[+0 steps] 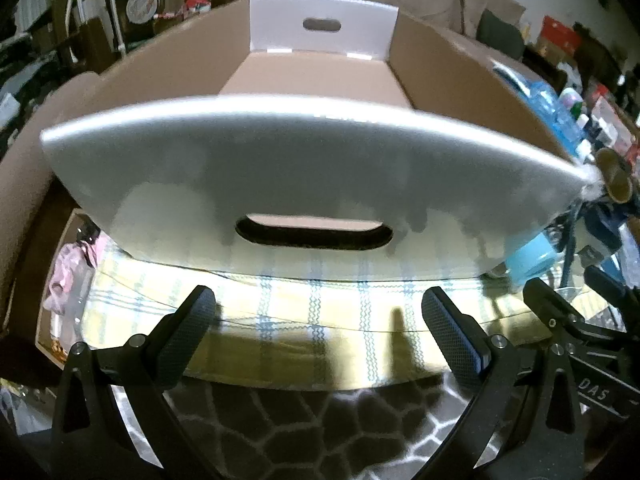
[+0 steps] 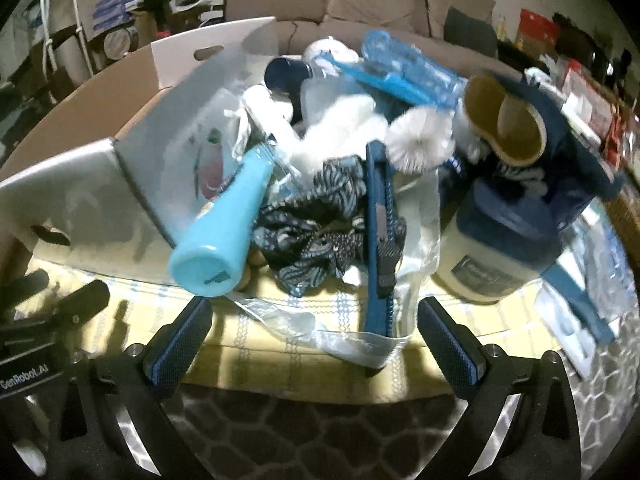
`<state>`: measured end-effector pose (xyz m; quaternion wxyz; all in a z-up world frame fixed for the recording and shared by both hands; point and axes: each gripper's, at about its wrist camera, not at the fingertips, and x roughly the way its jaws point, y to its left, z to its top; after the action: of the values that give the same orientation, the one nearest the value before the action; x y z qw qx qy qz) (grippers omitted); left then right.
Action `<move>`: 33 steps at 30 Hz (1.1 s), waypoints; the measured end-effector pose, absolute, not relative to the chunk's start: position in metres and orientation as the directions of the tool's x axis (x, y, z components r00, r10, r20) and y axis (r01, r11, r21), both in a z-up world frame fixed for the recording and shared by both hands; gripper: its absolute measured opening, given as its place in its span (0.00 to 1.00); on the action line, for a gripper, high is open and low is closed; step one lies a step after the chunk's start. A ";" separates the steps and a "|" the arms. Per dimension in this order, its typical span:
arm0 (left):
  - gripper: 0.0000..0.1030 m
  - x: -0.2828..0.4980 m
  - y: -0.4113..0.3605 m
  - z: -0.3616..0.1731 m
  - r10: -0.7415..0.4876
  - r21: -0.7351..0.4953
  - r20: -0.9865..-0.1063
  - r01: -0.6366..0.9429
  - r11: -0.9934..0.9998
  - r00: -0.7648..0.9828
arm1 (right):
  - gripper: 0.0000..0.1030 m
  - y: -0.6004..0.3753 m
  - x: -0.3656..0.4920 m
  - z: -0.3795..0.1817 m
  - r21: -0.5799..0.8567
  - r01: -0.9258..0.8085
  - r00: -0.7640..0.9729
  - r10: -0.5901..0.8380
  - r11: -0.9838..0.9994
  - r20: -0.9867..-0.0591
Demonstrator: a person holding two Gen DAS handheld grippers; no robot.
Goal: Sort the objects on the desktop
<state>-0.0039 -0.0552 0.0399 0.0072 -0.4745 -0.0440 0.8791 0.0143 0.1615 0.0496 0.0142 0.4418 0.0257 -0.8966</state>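
A large cardboard box [image 1: 280,184] with a white end wall and a hand slot stands on a plaid cloth [image 1: 304,304]; its inside looks bare from the left wrist view. My left gripper [image 1: 316,316] is open and empty just before the box. My right gripper [image 2: 314,326] is open and empty in front of a heap of objects: a light blue bottle [image 2: 218,232] lying on its side, a patterned fabric bundle [image 2: 316,220], a dark blue strap [image 2: 380,232], a white round brush [image 2: 420,140], a navy slipper [image 2: 516,124], a cream jar with a blue lid [image 2: 492,252].
The box's side wall [image 2: 132,184] stands left of the heap. Clear plastic wrapping [image 2: 320,328] lies at the cloth's front edge. A patterned rug [image 2: 320,432] lies below. A pink item [image 1: 72,272] sits left of the box. Cluttered shelves and boxes fill the background.
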 end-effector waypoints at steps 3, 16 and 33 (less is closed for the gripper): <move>1.00 0.016 -0.052 0.039 0.047 -0.067 -0.818 0.014 -0.998 -0.574 | 1.00 0.168 0.022 0.060 -0.008 0.038 -0.617 -0.018 -0.999 -0.786; 1.00 0.056 0.036 0.131 0.231 -0.139 -0.732 -0.192 -0.972 -0.641 | 1.00 0.242 0.045 0.130 0.011 0.014 -0.667 -0.017 -1.000 -0.745; 0.92 -0.022 0.192 0.160 0.392 -0.172 -0.721 -0.401 -0.900 -0.571 | 1.00 0.417 -0.007 0.166 0.035 -0.159 -0.662 0.080 -0.987 -0.745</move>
<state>-0.0222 0.1924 0.1595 0.2237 -0.4056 0.0055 0.8863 -0.0066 0.4167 0.1665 -0.0655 0.4056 -0.0486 -0.9104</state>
